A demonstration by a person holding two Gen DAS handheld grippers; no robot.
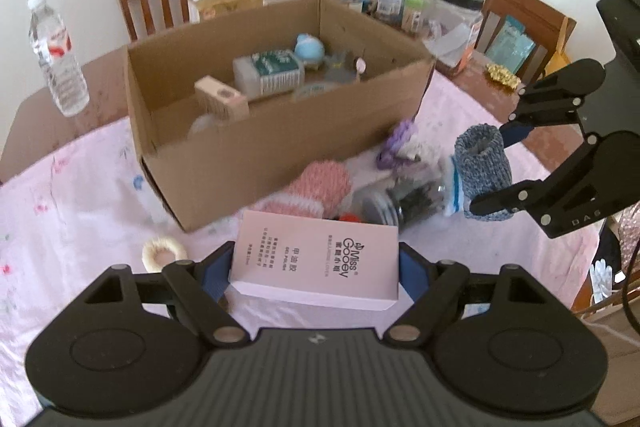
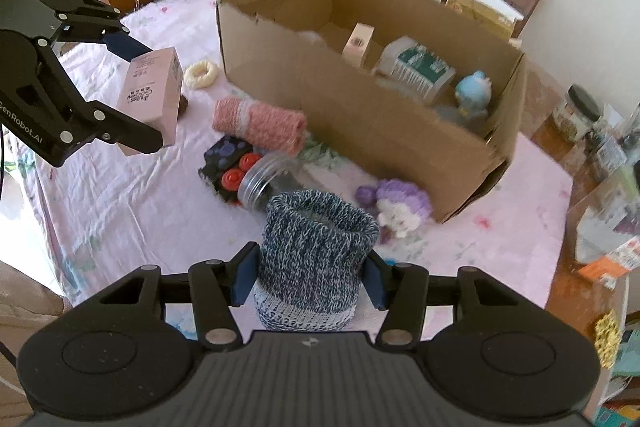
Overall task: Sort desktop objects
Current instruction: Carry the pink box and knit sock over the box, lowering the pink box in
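The left gripper (image 1: 316,267) has its fingers (image 1: 216,273) clamped on a pink box (image 1: 318,263), one blue pad on each long side. The box sits at the bottom middle of the left wrist view, lifted off the desk (image 1: 80,219). It looks like thin card, so it is probably light and stiff, but a hard squeeze could dent it. Holding it by the flat sides near the middle looks like a good way, because the sides are smooth and could slip. The right gripper (image 2: 310,277) has its fingers (image 2: 244,277) pressed on a blue knitted sleeve (image 2: 316,259), low in the middle of the right wrist view. The sleeve is soft and fuzzy, so it should not slip. I cannot tell if there is a cup or jar inside it. If there is, it may be heavier than it looks. The hold is low on its body, where the pale band is, and its open end points away from the camera. Both grippers point down and forward at the cardboard box (image 1: 280,131), which fills the middle of both views and already has a few things inside. In the right wrist view the left gripper is at the left edge. In the left wrist view the right gripper is at the right edge. The two are well apart. I think both things go in the box next.
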